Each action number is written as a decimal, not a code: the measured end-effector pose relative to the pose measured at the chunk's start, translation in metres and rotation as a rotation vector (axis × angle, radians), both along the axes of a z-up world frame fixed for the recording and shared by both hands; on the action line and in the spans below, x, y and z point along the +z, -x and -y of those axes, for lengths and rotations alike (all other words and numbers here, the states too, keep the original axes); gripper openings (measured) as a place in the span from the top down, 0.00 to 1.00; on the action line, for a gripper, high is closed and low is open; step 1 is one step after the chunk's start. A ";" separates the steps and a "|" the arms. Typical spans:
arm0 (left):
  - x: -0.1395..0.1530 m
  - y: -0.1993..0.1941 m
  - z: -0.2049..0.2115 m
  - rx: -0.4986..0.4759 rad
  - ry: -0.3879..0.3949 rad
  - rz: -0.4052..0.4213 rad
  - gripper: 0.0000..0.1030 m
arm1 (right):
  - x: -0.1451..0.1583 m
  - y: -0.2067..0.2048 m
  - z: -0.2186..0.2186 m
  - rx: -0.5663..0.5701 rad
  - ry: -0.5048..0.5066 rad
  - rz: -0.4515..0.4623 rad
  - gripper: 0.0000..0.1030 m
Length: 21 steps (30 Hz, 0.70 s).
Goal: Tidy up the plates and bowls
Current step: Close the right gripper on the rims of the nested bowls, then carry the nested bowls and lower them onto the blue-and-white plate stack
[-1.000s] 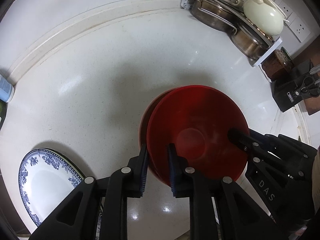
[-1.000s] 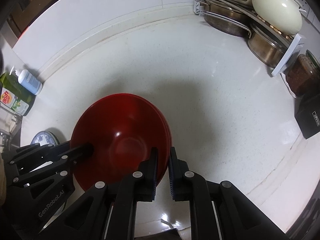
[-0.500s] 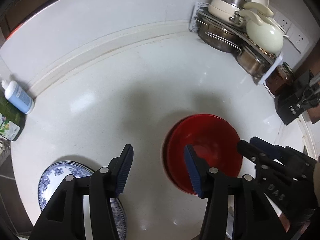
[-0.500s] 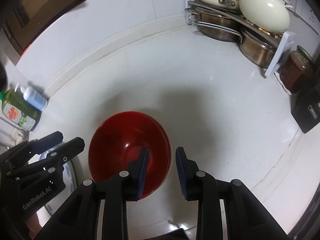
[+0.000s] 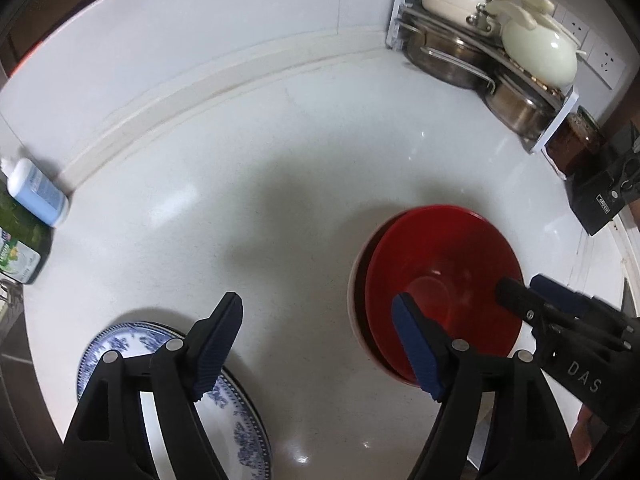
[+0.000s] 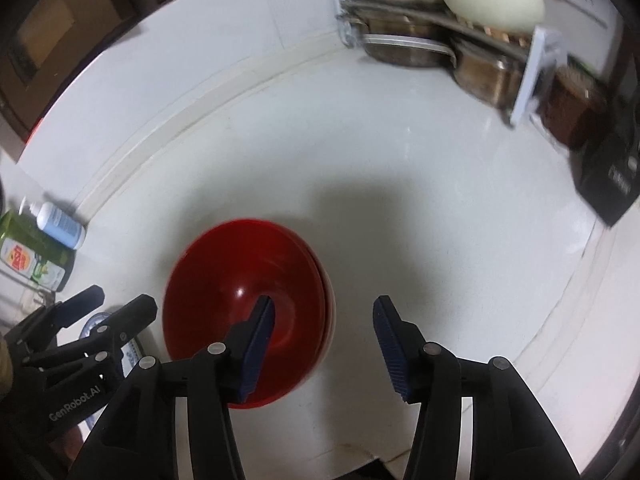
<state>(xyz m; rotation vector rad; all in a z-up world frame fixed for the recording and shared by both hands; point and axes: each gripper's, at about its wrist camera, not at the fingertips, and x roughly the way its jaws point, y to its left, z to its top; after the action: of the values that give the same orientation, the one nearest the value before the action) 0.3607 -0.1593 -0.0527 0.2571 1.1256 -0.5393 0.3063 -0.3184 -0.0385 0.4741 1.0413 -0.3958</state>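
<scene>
Both grippers just released red bowls [image 5: 440,280] — jaws apart | patterned plate [image 5: 120,344] left | pot rack [image 5: 480,60], blurred, behind.

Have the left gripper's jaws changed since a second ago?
Yes. The left gripper, then clamped on the red bowl rim, has just been opening; its jaws now stand apart above the white counter, nothing between them.

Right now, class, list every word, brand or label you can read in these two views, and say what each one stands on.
"DAS" on the right claw's black body.
"GenRobot.AI" on the left claw's black body.
White label on the black box: too small to read.
Green bottle label: red characters, too blurred to read.
Blue bottle label: unreadable.
</scene>
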 end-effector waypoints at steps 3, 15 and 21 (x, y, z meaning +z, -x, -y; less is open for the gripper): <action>-0.009 -0.004 0.005 -0.006 0.018 -0.051 0.25 | -0.011 0.002 0.003 -0.018 -0.054 -0.001 0.49; -0.037 -0.011 0.019 -0.011 -0.021 -0.129 0.37 | -0.038 -0.007 0.011 -0.032 -0.120 -0.051 0.53; -0.042 -0.016 0.020 -0.006 -0.009 -0.176 0.51 | -0.046 -0.013 0.011 -0.019 -0.144 -0.071 0.66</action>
<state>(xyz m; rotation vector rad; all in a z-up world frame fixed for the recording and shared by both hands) 0.3770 -0.1794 -0.0948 0.2240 1.2979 -0.5706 0.3195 -0.3294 -0.0845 0.6019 1.1391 -0.3577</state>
